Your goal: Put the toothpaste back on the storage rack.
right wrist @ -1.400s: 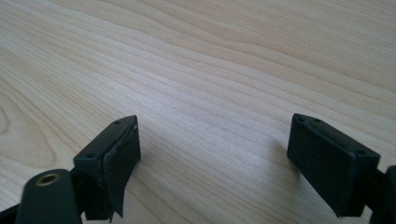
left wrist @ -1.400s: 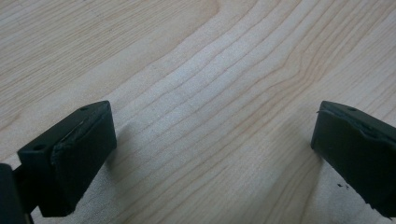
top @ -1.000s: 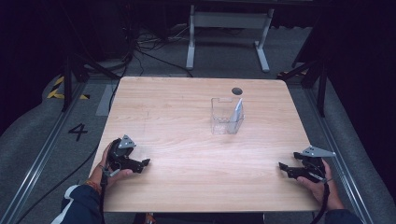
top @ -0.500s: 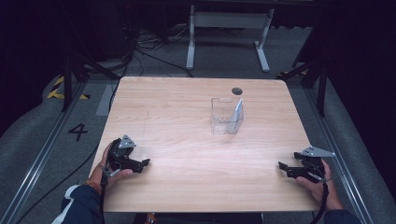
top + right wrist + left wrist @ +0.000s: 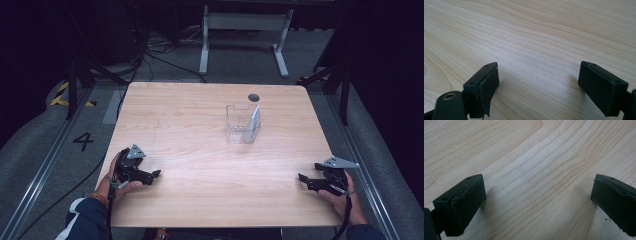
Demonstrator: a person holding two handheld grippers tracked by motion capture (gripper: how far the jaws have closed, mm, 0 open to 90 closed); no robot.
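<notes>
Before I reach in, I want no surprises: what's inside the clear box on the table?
The clear box holds one flat pale grey-blue piece, standing tilted against its right wall. The rest looks empty, though glare on its floor could hide something small.

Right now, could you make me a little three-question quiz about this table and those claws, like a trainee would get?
1. True or false: the left claw is clamped on something.
2. What stands on the wooden table near its far side? A) a clear container B) a red mug C) a stack of plates
3. Fill in: the right claw sits near the table's ____ edge, jaws wide apart.

Key
1. False: both gripper views show bare wood between spread jaws.
2. A, the clear container, with a pale flat piece leaning upright inside it.
3. Right.
</notes>
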